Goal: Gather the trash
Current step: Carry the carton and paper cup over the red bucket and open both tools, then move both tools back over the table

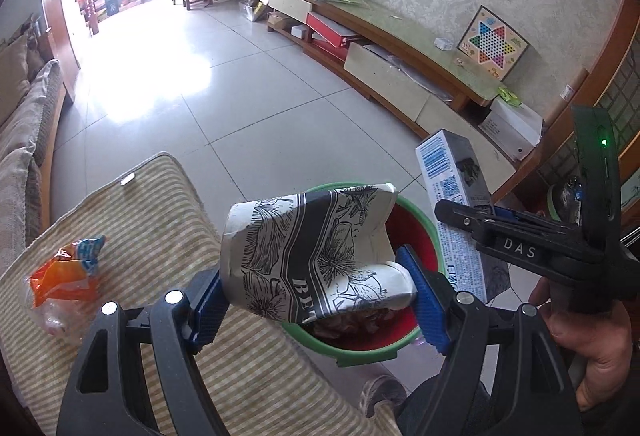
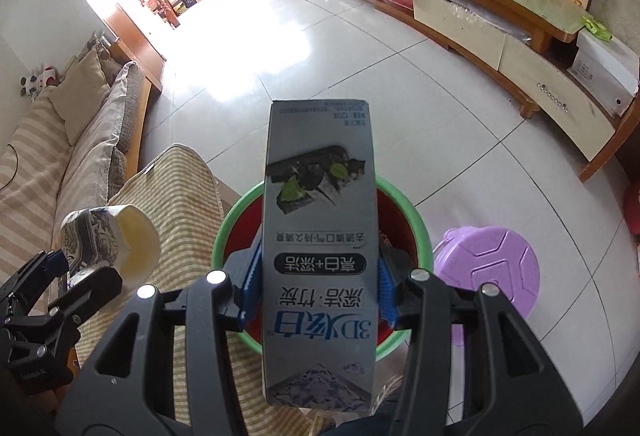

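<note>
trash filled both my grippers. my left gripper [image 1: 316,300] was clamped on a crushed paper cup [image 1: 312,252] printed with black flowers, held over the near rim of the green bin [image 1: 360,352] with its red inside. my right gripper [image 2: 318,296] was clamped on a grey toothpaste box [image 2: 320,236], standing lengthwise above the same bin [image 2: 420,232]. an orange snack wrapper [image 1: 66,272] lay on the striped cushion [image 1: 160,236] beside the bin. a purple stool [image 2: 496,272] stood on the bin's far side.

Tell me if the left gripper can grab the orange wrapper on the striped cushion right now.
Probably not: the left gripper is shut on the crumpled paper cup. The orange wrapper lies unobstructed.
</note>
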Available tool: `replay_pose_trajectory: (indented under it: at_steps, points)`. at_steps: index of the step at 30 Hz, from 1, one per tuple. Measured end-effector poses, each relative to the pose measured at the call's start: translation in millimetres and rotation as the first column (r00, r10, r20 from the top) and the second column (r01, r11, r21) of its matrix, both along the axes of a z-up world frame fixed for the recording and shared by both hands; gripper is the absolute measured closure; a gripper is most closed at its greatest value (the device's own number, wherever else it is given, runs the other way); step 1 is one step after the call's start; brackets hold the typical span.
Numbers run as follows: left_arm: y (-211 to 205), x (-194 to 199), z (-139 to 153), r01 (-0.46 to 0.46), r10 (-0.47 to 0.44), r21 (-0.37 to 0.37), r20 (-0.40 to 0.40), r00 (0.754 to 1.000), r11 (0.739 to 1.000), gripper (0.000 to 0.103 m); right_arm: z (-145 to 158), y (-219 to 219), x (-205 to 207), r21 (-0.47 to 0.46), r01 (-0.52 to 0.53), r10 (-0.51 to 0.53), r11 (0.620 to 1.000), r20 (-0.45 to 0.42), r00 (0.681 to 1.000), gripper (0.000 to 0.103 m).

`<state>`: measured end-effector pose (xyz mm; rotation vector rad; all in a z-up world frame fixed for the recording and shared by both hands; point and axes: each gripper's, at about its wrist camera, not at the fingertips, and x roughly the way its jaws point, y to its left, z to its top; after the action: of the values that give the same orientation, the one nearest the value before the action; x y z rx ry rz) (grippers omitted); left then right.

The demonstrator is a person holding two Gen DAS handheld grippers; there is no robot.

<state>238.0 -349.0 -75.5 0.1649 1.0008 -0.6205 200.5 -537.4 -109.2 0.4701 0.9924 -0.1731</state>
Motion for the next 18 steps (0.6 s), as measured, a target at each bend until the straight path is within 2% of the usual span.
replay_pose_trajectory:
  at_steps: [4,5,6,7,11,18]
  points:
    - [-12.1,2.0,-9.8,0.015,-0.015,0.001,-0.025,1.000,1.000,0.028,-7.4,-4.2,6.1,0.016,-0.016,0.016,1.000,-0.008,1.000,0.057]
    - [-12.4,2.1,-11.6,0.016,-0.016,0.003,-0.028,0.999,1.000,0.024,-9.3,-4.2,7.4,0.021,-0.020,0.020,1.000,-0.008,1.000,0.052]
    - [-11.2,2.0,-12.7,0.014,-0.014,0.002,-0.029,0.999,1.000,0.019,-10.1,-3.9,7.5,0.016,-0.018,0.018,1.000,-0.008,1.000,0.036]
    - [-9.3,2.5,-12.4,0.008,-0.008,-0.001,-0.023,1.000,1.000,0.011,-9.8,-4.3,7.8,0.005,-0.014,0.015,1.000,-0.003,1.000,0.029]
    - [5.8,3.4,-11.4,-0.024,0.023,-0.008,-0.016,1.000,1.000,0.008,-8.0,-0.6,8.8,-0.014,-0.018,0.019,1.000,0.010,1.000,0.018]
    - [48.7,5.7,-5.5,-0.105,0.104,-0.012,-0.005,0.995,0.994,0.008,-1.4,23.1,14.2,-0.043,-0.055,0.056,0.998,0.018,0.998,0.011]
